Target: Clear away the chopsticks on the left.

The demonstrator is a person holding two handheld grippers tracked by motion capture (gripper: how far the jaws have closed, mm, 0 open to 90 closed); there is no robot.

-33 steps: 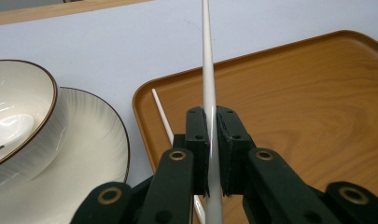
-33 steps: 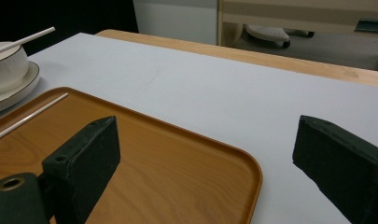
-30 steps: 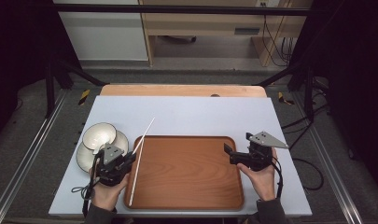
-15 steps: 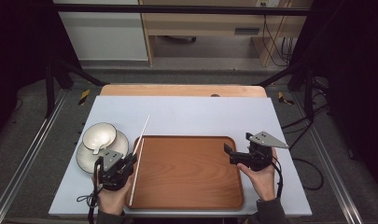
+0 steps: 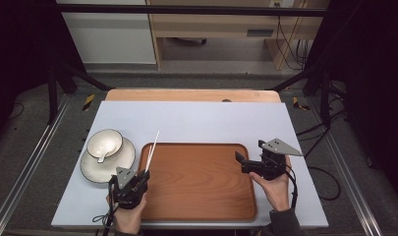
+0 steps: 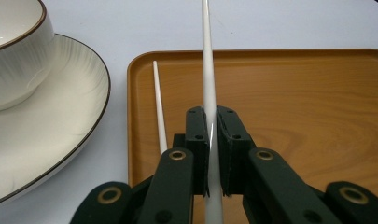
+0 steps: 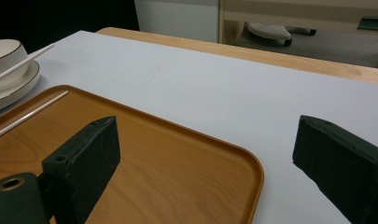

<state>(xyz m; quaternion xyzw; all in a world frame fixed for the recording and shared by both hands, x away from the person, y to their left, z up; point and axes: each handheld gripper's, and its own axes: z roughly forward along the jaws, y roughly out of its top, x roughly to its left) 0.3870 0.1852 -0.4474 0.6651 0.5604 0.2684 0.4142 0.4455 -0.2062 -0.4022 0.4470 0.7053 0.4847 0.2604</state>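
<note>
Left tongs (image 6: 209,140): clamped on a white chopstick (image 6: 208,84) low on its shaft, over the tray (image 6: 294,102) at its left edge.
Handling: light, stiff, slick; probably pivots unless gripped mid-shaft.
Right tongs (image 7: 200,163): wide open, empty.
Left gripper view: second chopstick (image 6: 158,107) lying in the tray.
High view: bowl (image 5: 104,143) on plate (image 5: 96,167), table (image 5: 211,123).

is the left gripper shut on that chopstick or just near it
Shut on it: the left gripper has both jaws pressed flat against the white chopstick.
</note>
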